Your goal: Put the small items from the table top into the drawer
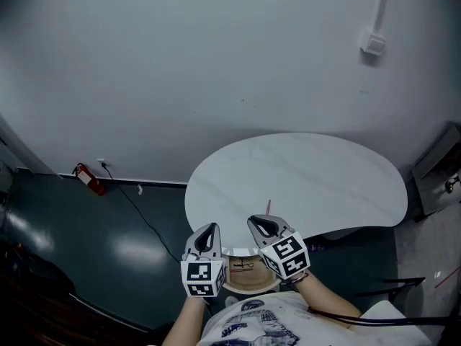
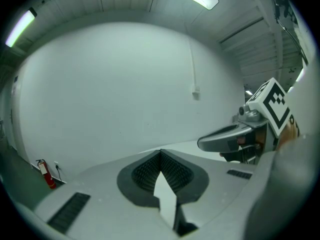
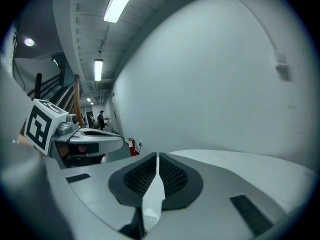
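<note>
both claws sit close to the person's body, side by side at the near edge of the white table (image 1: 302, 179), pointing out over it twd the far wall. i think they're held up + back like that so the person can look down past them at the drawer and the table top w/o the claws in the way.

the left gripper (image 1: 209, 228) is closed tight, pads pressed together, nothing in it. the right gripper (image 1: 258, 223) is closed too, bar a thin slit, and nothing sits in the slit. so neither one carries a thing right now.

the drawer (image 1: 251, 287) shows btwn and just under the two claws, below the table's near edge. it looks pulled open: light brown inside w/ a curved rim. a small dark thing (image 1: 245, 265) lies in it, too small for me to say what it is.

on the table i can spot only one little thing: a thin pink stick (image 1: 269, 207). it seems to lie by the near edge, just on the far side of the right gripper. it's skinny and short, maybe a pen or a straw, can't tell. my guess is the job is nearly done, w/ the stick maybe the last bit to go in.
</note>
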Available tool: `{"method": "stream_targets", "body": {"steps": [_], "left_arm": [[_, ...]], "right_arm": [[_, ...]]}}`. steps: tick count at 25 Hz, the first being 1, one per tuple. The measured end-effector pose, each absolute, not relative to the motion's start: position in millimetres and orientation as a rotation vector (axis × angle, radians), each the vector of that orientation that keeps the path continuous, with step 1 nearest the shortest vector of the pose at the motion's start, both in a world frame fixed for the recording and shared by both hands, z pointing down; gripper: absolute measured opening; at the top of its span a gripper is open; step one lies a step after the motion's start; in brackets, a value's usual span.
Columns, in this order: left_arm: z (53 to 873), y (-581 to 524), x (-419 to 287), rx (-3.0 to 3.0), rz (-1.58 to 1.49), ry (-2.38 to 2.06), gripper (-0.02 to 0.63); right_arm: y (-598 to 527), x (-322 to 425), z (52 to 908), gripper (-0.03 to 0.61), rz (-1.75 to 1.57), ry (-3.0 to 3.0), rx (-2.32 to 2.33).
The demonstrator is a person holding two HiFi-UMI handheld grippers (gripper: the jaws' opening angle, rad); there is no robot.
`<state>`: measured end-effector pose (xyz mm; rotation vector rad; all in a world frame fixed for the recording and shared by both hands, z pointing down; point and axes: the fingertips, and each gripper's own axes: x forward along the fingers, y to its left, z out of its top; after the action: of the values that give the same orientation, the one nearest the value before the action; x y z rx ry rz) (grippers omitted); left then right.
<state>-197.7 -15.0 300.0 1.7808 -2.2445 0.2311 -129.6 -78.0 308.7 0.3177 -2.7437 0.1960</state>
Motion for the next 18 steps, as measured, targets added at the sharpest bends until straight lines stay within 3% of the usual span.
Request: {"method": "stream_targets", "body": {"steps": [18], "left_arm": [[276.6, -38.4, -181.8, 1.783, 0.203, -2.3, 0.02]], "right_arm": [[-96.9, -116.8, 296.5, 0.021, 0.18, -2.769, 0.336]]}}
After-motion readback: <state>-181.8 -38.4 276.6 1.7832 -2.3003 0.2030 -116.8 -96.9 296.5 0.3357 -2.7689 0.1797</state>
